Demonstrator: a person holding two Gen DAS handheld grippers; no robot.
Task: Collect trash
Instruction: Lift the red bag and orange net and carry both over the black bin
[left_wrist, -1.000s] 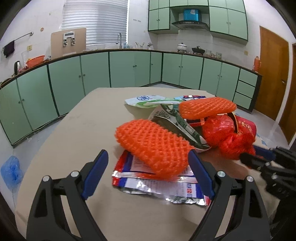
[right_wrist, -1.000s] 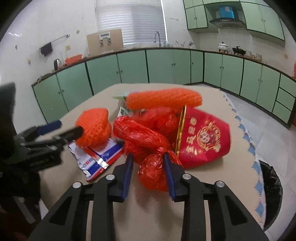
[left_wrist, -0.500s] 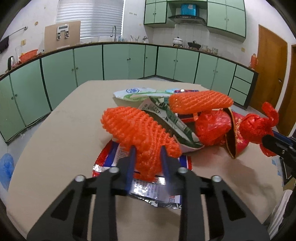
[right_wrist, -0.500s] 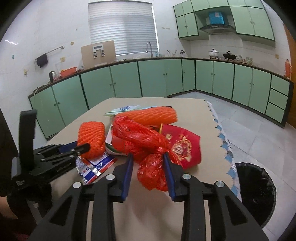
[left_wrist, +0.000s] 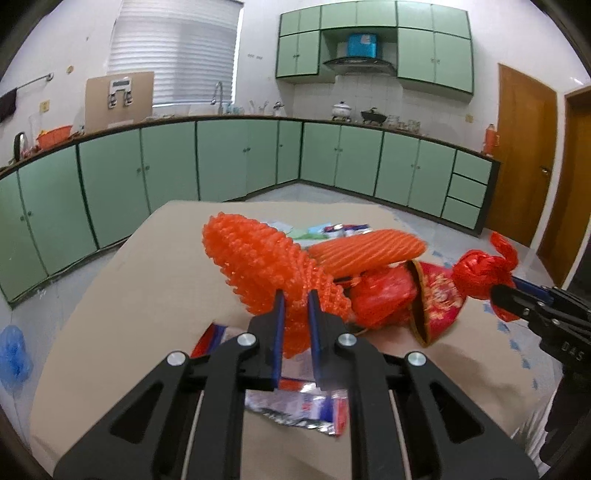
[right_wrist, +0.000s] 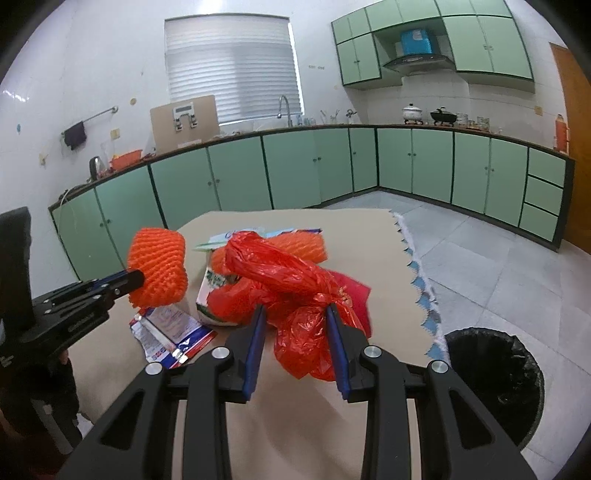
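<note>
L gripper (left_wrist: 295, 306) closing on orange foam-net fruit sleeve (left_wrist: 258, 266), lifted off bench (left_wrist: 122, 295) – light, squashy, pinch mid-body | R gripper (right_wrist: 295, 325) clamps crumpled red plastic bag (right_wrist: 291, 284) – limp, slippery, hold bunched neck | black-lined bin (right_wrist: 495, 380) beyond bench edge

Pale green base cabinets (right_wrist: 306, 170) line white tiled walls (right_wrist: 92, 74); a blinded window (right_wrist: 232, 70) glows above the grey tiled floor (right_wrist: 480, 258); wooden door (left_wrist: 524, 155).
</note>
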